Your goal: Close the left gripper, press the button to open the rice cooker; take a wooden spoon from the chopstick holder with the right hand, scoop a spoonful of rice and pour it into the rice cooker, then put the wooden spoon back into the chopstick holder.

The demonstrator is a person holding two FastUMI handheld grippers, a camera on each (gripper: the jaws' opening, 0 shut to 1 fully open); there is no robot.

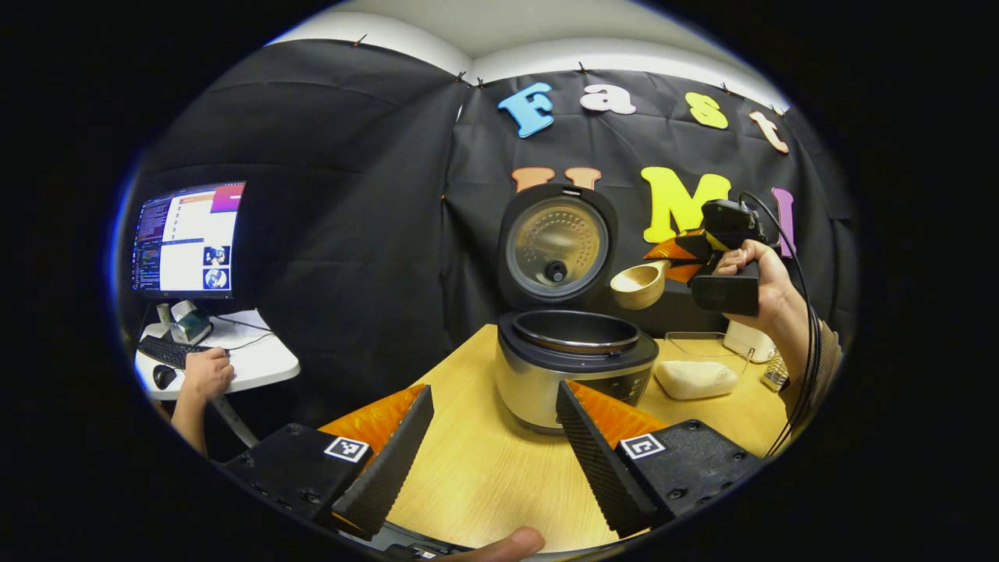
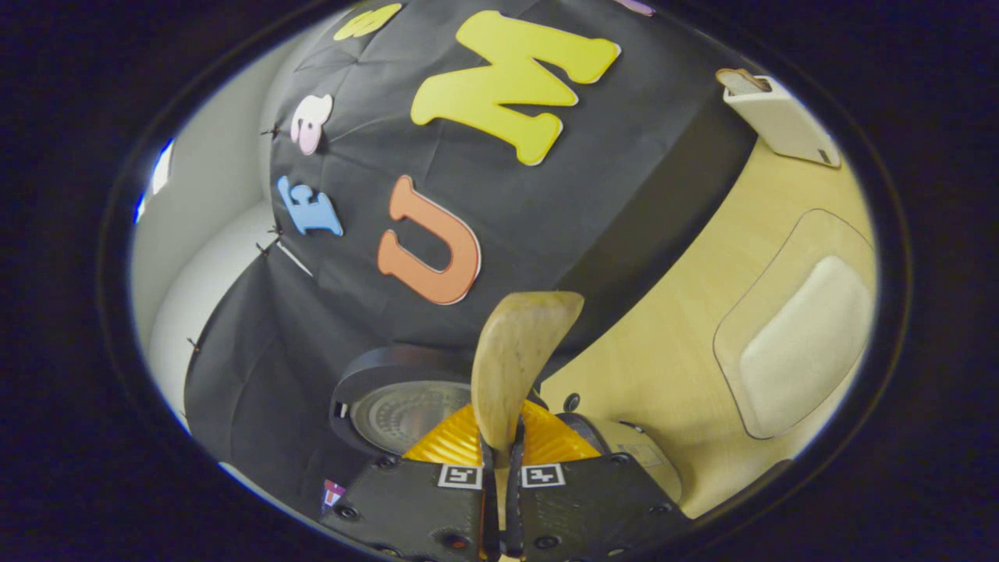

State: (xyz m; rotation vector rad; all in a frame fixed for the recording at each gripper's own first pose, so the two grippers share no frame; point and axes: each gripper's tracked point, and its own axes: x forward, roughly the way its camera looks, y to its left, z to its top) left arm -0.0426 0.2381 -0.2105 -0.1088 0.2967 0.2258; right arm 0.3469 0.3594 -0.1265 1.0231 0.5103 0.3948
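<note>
The rice cooker (image 1: 576,373) stands on the wooden table with its lid (image 1: 557,246) up and the dark inner pot showing. My left gripper (image 1: 492,449) is open, low in front of the cooker, with nothing between its fingers. Up to the cooker's right, a hand holds my right gripper (image 1: 677,261), shut on the wooden spoon (image 1: 640,286); the bowl is tipped on its side, facing my left gripper, above the cooker's right rim. In the right gripper view the gripper (image 2: 502,457) pinches the spoon's handle, and the spoon (image 2: 515,355) rises over the cooker lid (image 2: 398,410).
A clear container (image 1: 706,351) with a white mound of rice (image 1: 695,378) sits right of the cooker; it shows as the container (image 2: 788,328) in the right gripper view. A white holder (image 2: 780,121) stands by the wall. At far left a person's hand rests on a desk with a monitor (image 1: 187,238).
</note>
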